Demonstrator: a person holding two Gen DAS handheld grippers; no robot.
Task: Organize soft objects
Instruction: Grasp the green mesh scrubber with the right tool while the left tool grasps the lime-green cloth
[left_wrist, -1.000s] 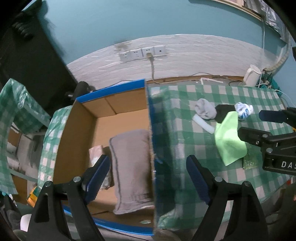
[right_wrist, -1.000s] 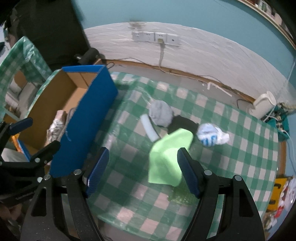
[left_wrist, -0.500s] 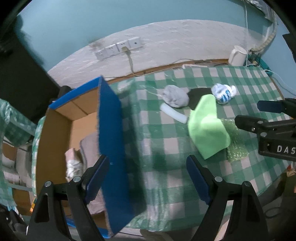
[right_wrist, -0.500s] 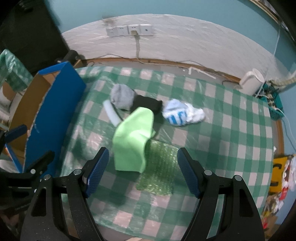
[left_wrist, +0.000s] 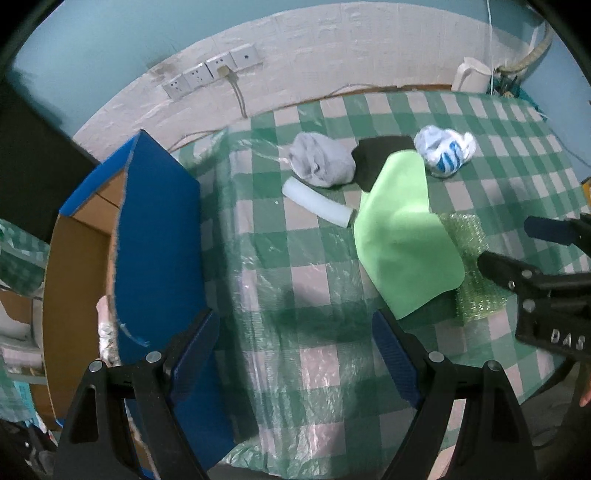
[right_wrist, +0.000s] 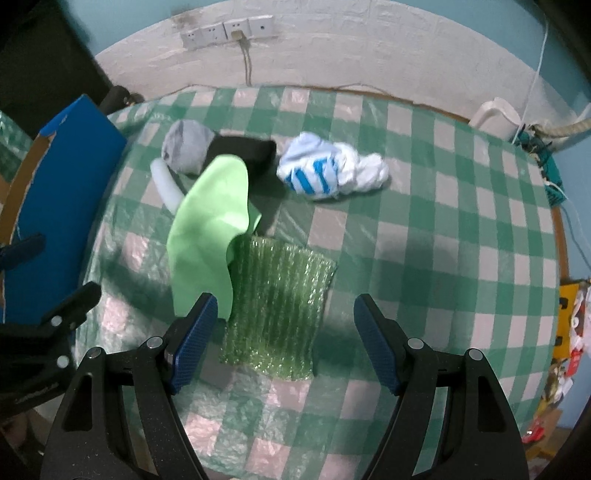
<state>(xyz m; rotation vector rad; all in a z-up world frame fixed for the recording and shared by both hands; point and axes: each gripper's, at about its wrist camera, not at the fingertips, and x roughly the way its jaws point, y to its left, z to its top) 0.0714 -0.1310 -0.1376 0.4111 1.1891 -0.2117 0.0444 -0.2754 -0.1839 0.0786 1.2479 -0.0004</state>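
Note:
Soft things lie on the green checked table: a light green cloth, green bubble wrap, a grey sock, a black cloth, a white and blue sock and a white foam tube. My left gripper is open and empty above the table's left part. My right gripper is open and empty just above the bubble wrap.
A blue cardboard box stands at the table's left edge with cloth items inside. A wall socket strip with a cable is behind. A white kettle stands at the far right edge.
Both grippers have swung right, away from the box and over the table. The right gripper has come closer to the bubble wrap. Both stay open and empty.

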